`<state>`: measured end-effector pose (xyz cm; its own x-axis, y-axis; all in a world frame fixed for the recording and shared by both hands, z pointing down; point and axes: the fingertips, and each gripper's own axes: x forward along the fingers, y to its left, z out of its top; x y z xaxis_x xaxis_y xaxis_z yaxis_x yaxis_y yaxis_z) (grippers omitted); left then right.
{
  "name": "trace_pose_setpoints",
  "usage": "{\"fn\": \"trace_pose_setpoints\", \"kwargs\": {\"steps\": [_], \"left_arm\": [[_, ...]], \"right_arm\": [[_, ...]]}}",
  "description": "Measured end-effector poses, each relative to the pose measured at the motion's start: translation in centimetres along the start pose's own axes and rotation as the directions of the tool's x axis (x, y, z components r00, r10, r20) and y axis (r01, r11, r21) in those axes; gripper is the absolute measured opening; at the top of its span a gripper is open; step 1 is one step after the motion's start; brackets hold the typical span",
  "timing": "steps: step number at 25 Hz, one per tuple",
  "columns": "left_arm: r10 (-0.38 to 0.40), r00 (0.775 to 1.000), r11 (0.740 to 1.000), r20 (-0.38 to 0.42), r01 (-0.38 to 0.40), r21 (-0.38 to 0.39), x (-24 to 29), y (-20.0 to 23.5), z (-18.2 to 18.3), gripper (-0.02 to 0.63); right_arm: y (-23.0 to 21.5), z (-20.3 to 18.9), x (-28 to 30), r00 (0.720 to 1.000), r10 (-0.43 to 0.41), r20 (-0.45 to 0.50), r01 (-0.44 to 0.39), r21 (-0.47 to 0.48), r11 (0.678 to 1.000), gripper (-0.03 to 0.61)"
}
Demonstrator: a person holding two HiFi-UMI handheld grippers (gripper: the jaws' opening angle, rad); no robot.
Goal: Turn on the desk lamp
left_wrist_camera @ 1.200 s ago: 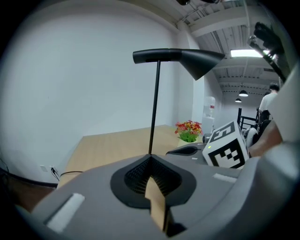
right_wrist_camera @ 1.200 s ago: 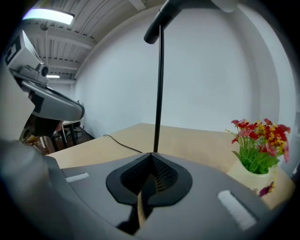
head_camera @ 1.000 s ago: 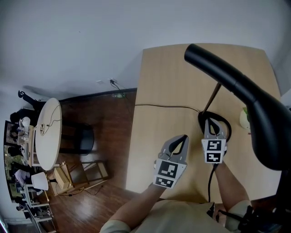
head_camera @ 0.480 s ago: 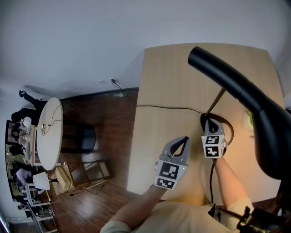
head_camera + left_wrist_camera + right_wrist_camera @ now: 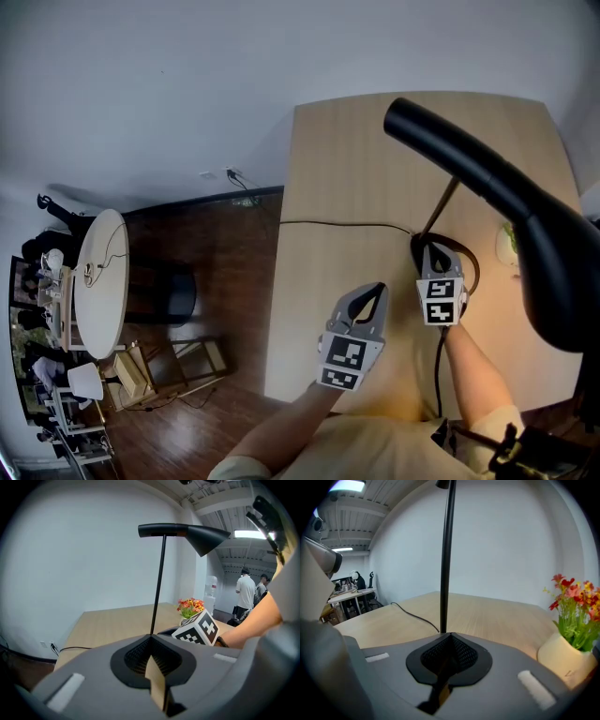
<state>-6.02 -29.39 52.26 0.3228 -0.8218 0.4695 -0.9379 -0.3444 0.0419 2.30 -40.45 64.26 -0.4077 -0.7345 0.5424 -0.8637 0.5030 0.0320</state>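
Desk lamp: where does it stand?

On the light wooden desk. Its round black base sits about midway between the far and near edges, a little toward the right edge. The thin stem rises from it, and the black cone shade hangs out over the right side of the desk.

Is it lit?

I cannot tell; no view looks into the shade.

And the right gripper?

Its jaws are pressed together with nothing between them. The tips lie over the base, just in front of the stem. Whether they touch the base I cannot tell.

The left gripper?

Also closed up tight and empty. It hovers over the desk to the left of the base, apart from it and a little nearer the near edge. Its own view looks across at the stem and at the right gripper's marker cube.

What else is on the desk?

A black cord runs from the left edge across to the base. A pale vase of red and yellow flowers stands near the right edge, partly under the shade.

Beyond the desk?

A round white table on the dark wood floor, off to the left.
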Motion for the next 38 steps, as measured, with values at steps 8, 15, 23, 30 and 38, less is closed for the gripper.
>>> {"fn": "trace_pose_setpoints", "kwargs": {"steps": [8, 15, 23, 30, 38], "left_arm": [[-0.029, 0.999, 0.999, 0.041, 0.028, 0.019, -1.5, -0.5, 0.9, -0.002], [-0.089, 0.990, 0.996, 0.111, 0.084, 0.042, -3.4, -1.8, 1.6, -0.002], [-0.184, 0.968, 0.983, 0.171, 0.175, 0.061, -7.0, -3.9, 2.0, -0.002], [-0.266, 0.935, 0.964, 0.235, 0.254, 0.080, -12.0, -5.0, 2.7, -0.002], [-0.398, 0.874, 0.914, 0.277, 0.354, 0.197, -19.9, -6.6, 1.0, -0.002]], "right_arm": [[1.0, 3.5, -5.6, 0.992, -0.024, 0.123, 0.017, 0.056, 0.998, -0.002], [2.6, 5.1, -11.4, 0.976, -0.060, 0.209, 0.044, 0.079, 0.996, -0.002], [5.1, 6.2, -19.0, 0.957, -0.106, 0.271, 0.090, 0.071, 0.993, -0.002], [8.5, 6.7, -26.1, 0.935, -0.151, 0.320, 0.134, 0.077, 0.988, -0.002], [16.3, 5.9, -33.3, 0.907, -0.180, 0.381, 0.178, 0.040, 0.983, 0.000]]}}
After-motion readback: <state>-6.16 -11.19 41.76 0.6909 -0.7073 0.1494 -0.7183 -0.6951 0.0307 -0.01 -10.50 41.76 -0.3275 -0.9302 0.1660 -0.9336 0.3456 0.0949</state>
